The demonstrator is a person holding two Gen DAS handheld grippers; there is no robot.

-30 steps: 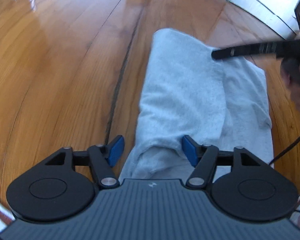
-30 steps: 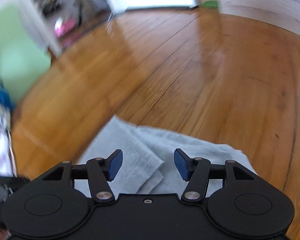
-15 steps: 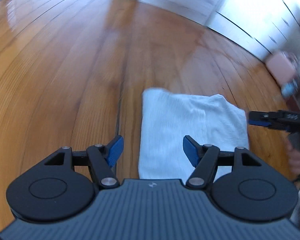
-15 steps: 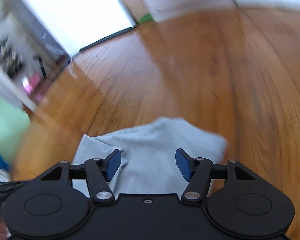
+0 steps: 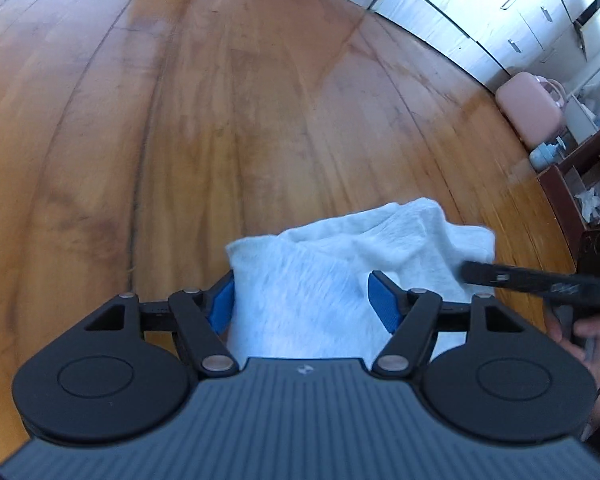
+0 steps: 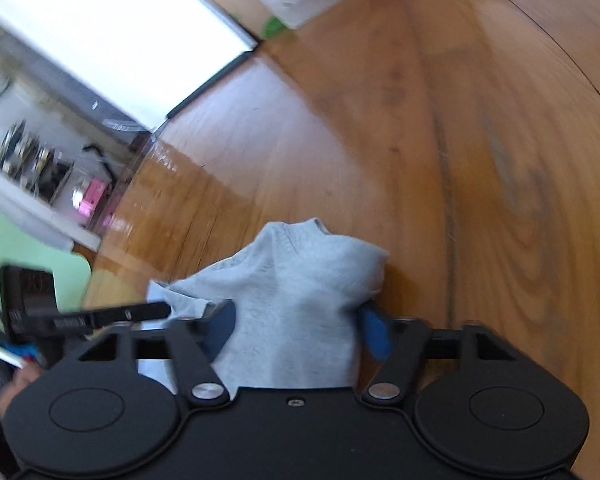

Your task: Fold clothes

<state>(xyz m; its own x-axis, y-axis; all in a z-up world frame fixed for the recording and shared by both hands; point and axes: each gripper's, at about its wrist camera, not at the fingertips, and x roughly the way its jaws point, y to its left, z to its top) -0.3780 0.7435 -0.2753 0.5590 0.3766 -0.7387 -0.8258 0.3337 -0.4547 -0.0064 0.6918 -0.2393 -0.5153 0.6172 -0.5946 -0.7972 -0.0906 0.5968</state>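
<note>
We judge the folded pale-grey knit garment (image 5: 320, 280) soft, light, floppy; left tool (image 5: 302, 306) and right tool (image 6: 296, 330) stand apart astride it on the wooden floor (image 5: 260, 120); grip its doubled edges.

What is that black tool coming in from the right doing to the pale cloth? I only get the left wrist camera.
Observer: In the right wrist view, the right tool has the grey cloth humped up between its two blue pads.
Operator: Is it pinching the cloth?
Observer: No. The pads stand wide apart, one on each side of the hump, so that tool is open.
Operator: What lies beyond my own tool on that side?
Observer: Past the left tool there is a pale green panel, and further back blurred shelves holding something pink.
</note>
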